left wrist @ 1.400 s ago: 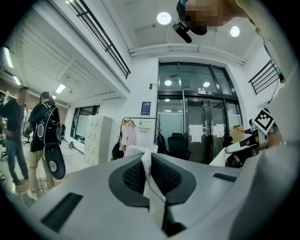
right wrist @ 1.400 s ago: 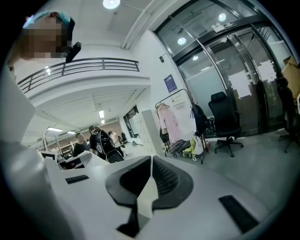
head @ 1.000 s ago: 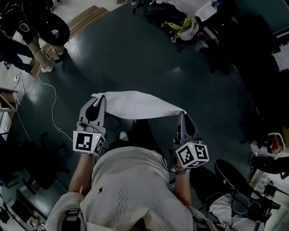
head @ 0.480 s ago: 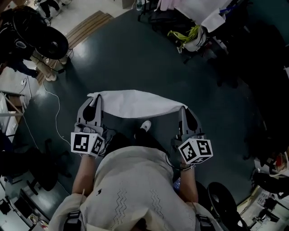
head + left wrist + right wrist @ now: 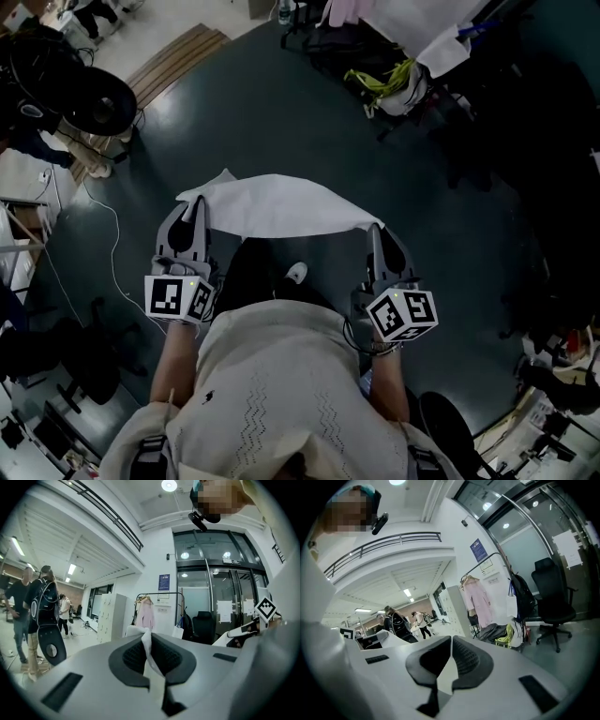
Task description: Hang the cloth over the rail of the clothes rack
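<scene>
The person stands on a dark floor (image 5: 281, 112) with both arms held out in front. The white cloth (image 5: 277, 208) is spread between the two grippers, clear of the floor. The left gripper (image 5: 198, 208) has its jaws closed on the cloth's left corner: in the left gripper view a strip of white fabric is pinched between the two black pads and pokes out past their tips. The right gripper (image 5: 376, 231) is clamped on the right corner in the same way, and the right gripper view shows a wedge of white between its pads. Ahead, well apart from the cloth, stands the clothes rack (image 5: 161, 593), a dark frame against a white wall. A pink garment (image 5: 145, 614) hangs at its left end and a heap of bags (image 5: 501, 634) lies at its foot. A black office chair (image 5: 551, 603) stands to the right of the rack, by the glass wall. Other people (image 5: 37, 606) stand off to the left.
</scene>
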The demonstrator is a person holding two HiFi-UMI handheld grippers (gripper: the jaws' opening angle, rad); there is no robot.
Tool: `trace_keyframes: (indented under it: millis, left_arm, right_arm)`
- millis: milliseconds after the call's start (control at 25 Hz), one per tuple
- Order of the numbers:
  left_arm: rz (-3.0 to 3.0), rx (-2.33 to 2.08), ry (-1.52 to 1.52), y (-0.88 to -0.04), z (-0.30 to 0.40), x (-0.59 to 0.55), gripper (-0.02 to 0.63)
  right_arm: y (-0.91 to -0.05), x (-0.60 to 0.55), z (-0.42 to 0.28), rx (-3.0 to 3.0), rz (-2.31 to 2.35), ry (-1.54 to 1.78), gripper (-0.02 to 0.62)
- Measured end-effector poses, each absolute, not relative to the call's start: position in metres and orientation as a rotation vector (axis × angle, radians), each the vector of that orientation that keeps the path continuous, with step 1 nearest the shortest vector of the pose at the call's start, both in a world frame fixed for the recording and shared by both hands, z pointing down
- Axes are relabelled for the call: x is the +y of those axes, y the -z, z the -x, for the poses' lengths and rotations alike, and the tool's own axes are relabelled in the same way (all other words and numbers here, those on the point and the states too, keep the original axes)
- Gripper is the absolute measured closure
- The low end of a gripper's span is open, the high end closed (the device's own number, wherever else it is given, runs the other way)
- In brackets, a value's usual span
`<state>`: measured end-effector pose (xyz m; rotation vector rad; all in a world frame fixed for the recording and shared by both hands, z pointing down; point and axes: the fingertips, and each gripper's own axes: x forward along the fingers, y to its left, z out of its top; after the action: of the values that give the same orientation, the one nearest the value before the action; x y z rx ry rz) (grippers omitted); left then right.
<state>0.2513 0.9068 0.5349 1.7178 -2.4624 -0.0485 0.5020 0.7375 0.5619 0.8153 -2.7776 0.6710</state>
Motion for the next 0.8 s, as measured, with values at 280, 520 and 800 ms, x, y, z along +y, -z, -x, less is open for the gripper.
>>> trace_keyframes:
  millis: [280, 520, 800]
  left_arm:
    - [-1.761, -2.367, 0.062, -0.554, -0.181, 0.833, 0.589]
    - [-1.873, -2.280, 0.039, -0.554, -0.086, 0.781, 0.589]
    - [-1.995, -2.153, 0.048, -0.547, 0.013, 0.721, 0.589]
  right_arm:
    - [-0.568, 0.681, -0.447, -2.711, -0.913, -0.670, 0.571]
    - [-0.562, 0.652, -0.341, -2.684, -0.955, -0.651, 0.571]
    - [-0.564, 0.616, -0.260, -2.620, -1.152, -0.756, 0.571]
